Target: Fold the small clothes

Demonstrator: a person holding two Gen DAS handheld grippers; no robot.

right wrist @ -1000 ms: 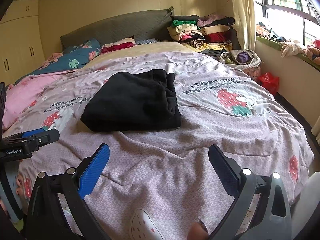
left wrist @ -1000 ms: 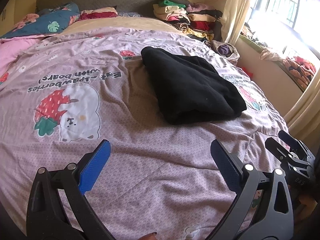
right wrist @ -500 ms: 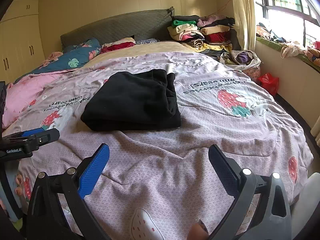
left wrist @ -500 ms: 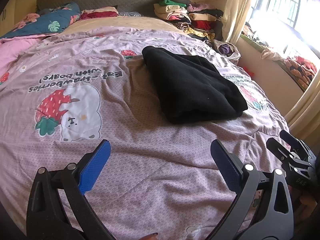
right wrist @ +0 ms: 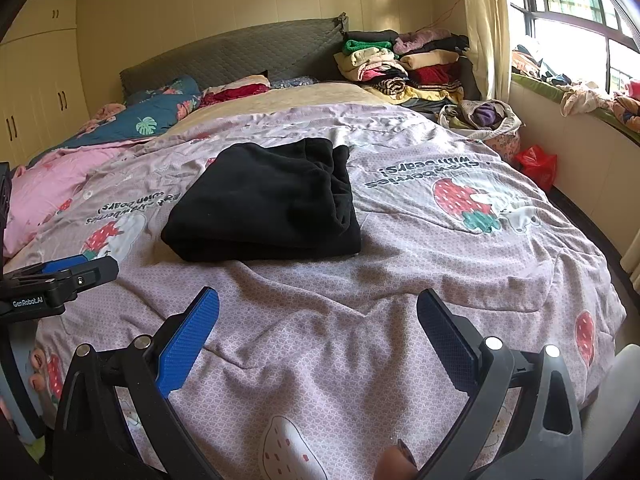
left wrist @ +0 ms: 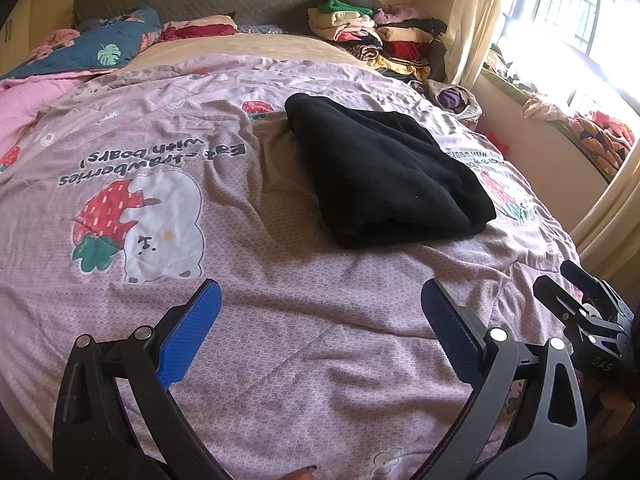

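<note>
Black garment (left wrist: 384, 172) folded thick, flat on bedspread (left wrist: 280, 280) (edges rounded); both grippers' fingers (left wrist: 188, 332) spread, empty.

quilt (left wrist: 280, 264): "Eat strawberries with bears!", upside down from here | repeated near the window side, partly hidden | left gripper (right wrist: 60, 280): "GenRobot.AI" | right gripper (left wrist: 592, 320): "DAS"
</note>
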